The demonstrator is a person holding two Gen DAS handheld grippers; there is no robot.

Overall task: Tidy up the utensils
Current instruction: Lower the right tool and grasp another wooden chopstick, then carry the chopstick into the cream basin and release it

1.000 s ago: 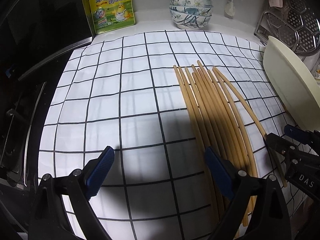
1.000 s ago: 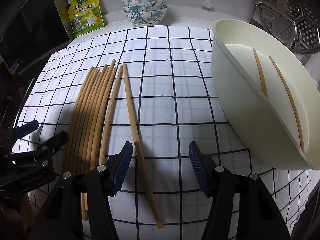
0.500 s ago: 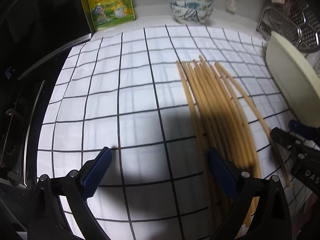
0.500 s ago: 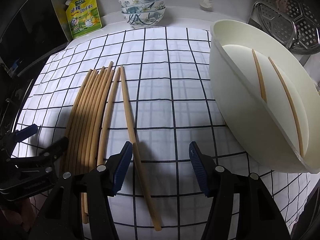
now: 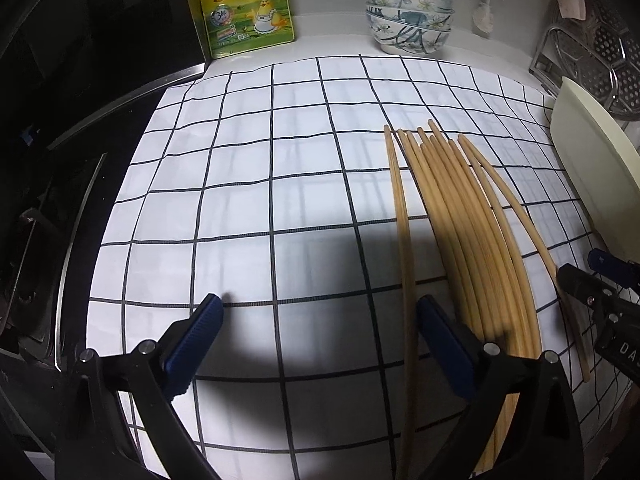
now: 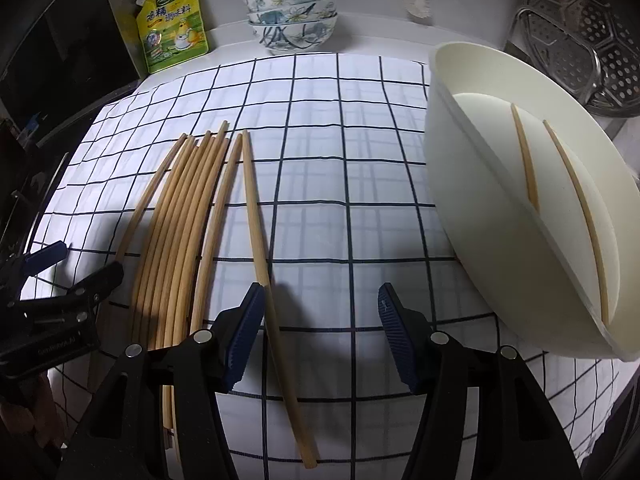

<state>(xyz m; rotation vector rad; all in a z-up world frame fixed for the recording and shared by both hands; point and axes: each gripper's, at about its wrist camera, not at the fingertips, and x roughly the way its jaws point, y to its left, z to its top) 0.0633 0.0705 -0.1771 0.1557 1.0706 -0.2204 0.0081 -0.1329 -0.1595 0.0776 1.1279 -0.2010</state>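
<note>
left wrist view: the left gripper (image 5: 318, 314) hangs with its jaws spread wide and nothing between them, over the checked cloth (image 5: 248, 208). the bundle of chopsticks (image 5: 464, 216) lies toward the cloth's right edge, running from its middle down to the near edge; one loose stick on the bundle's left passes just inside the right-hand blue pad. a yellow seasoning pouch (image 5: 244, 8) and stacked bowls (image 5: 408, 20) stand past the cloth's far edge, and the cream holder (image 5: 592, 168) sits off the right edge.

right wrist view: the right gripper (image 6: 320, 328) is also spread and empty, tilted down at the cloth. a single chopstick (image 6: 260, 248) lies apart from the bundle, its shaft running right against the left blue pad. the holder rests on its side at the cloth's right edge, with two sticks (image 6: 560, 184) already inside.

to do this pick well, i'd shift the right gripper slightly toward the bundle so the lone stick sits centred between the pads, come down near its middle so it doesn't tip, then close without catching its neighbour.
</note>
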